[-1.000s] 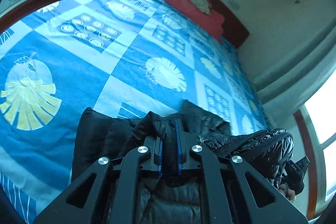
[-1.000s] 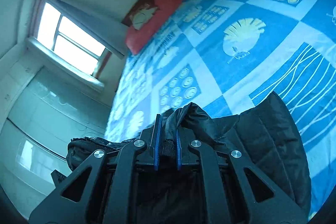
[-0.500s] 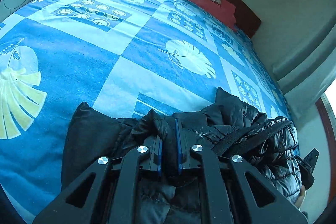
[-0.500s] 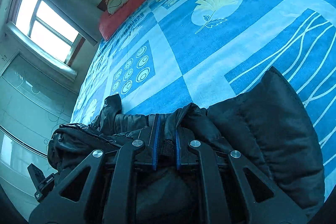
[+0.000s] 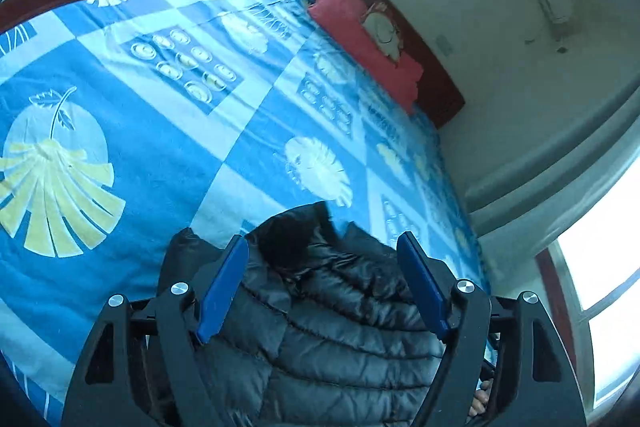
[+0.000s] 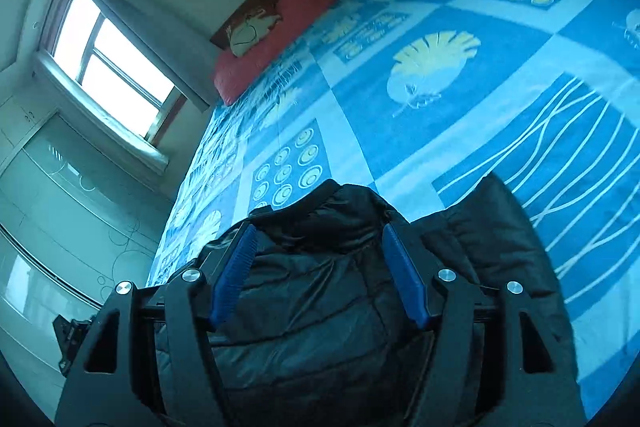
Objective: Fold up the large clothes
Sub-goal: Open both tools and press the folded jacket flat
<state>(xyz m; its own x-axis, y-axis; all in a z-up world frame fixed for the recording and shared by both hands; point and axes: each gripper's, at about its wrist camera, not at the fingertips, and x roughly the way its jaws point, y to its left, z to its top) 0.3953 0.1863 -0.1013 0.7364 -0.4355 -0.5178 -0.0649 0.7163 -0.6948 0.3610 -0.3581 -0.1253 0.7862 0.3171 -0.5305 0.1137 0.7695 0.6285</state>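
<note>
1. black puffy jacket (image 5: 340, 311) lies on blue bed cover (image 5: 152, 147), near edge, flat for next fold.
2. left gripper (image 5: 322, 287) wide apart, holds nothing.
3. right gripper (image 6: 316, 275) same, w/ jacket under both.

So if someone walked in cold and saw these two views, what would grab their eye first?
Probably the black puffer jacket bunched at the near edge of the bed, lying between the wide-open fingers of the left gripper and the right gripper. Next, the bright blue patterned bedspread that fills most of both views, and the red pillow against the headboard at the far end.
</note>
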